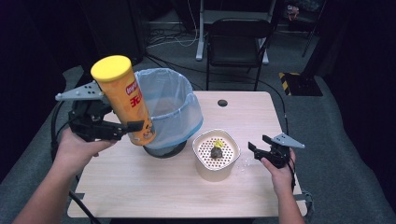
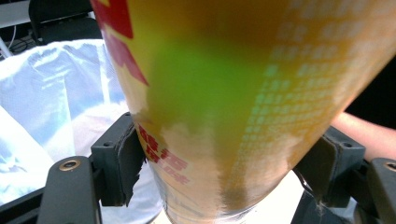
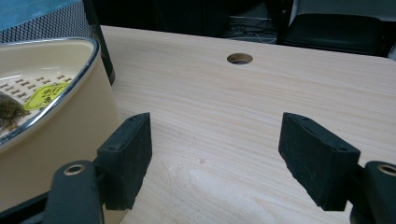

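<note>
- The left gripper (image 1: 122, 129) clamped the chip can (image 1: 124, 100) near its lower end, lifted clear of the table (image 1: 140, 186).
- Its long axis stood nearly upright, just left of the lined bin (image 1: 169, 109).
- The right gripper (image 1: 259, 148) sat open and empty, far right of the strainer bowl (image 1: 216, 154).

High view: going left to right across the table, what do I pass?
Left gripper clamped on the orange chip can → bag-lined bin → cream strainer bowl → right gripper, jaws apart over the table.
</note>
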{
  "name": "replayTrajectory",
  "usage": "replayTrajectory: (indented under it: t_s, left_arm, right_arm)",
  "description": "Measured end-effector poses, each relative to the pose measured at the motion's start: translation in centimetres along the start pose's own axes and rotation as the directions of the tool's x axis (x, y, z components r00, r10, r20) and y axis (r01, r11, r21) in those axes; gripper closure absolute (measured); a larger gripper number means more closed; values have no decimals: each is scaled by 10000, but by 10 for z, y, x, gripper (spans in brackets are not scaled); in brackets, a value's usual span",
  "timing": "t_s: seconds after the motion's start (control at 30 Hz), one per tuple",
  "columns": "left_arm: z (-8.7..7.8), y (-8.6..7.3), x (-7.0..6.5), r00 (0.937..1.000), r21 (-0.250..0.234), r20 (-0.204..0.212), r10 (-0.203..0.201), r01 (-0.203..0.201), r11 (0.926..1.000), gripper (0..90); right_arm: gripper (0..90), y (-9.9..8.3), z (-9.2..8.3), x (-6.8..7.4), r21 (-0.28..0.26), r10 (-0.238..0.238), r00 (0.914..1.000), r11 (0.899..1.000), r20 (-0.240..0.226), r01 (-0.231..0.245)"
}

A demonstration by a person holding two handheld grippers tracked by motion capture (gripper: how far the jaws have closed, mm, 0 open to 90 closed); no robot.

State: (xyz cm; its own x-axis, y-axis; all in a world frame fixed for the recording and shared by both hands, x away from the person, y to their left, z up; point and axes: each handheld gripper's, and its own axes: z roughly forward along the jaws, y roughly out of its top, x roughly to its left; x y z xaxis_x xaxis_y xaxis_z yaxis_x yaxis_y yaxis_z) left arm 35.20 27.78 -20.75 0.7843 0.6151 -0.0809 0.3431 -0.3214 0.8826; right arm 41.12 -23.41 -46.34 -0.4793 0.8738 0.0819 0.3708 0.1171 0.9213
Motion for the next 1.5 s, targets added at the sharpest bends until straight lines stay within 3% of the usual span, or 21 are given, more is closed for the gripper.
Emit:
replayTrajectory:
  t_s: [0.17,0.4,0.6,0.77,0.93,1.03,1.27,1.5]
  left_arm:
    - [2,14,8,9998,-56,-54,-184,184,9998,242]
    - [9,31,23,9980,-29,-529,-332,331,9994,242]
    - [25,40,42,9928,-60,-1070,-536,533,9986,242]
    - [41,40,57,9878,-95,-1328,-814,808,9967,242]
    - [59,40,66,9805,62,-1838,-694,718,9974,242]
    - [68,38,71,9792,11,-1852,-832,848,9964,242]
    - [92,31,87,9673,-55,-2250,-1174,1192,9929,242]
    - [108,25,99,9587,542,-2388,-1543,1718,9836,241]
  right_arm:
    - [255,-1,2,1,60,107,9999,9999,-24,-107]
    - [257,-1,4,4,154,-80,9999,9998,-102,81]
    - [263,-1,5,4,179,-113,9999,9998,-119,115]
    - [264,-2,5,5,208,-159,9998,9997,-98,161]
    - [264,-2,6,5,286,-284,9995,9992,-134,287]
    - [264,-2,7,6,294,-216,9997,9993,-115,220]
    - [264,-2,7,6,320,-298,9995,9990,-119,302]
    - [264,-3,9,6,390,-313,9994,9987,-165,319]
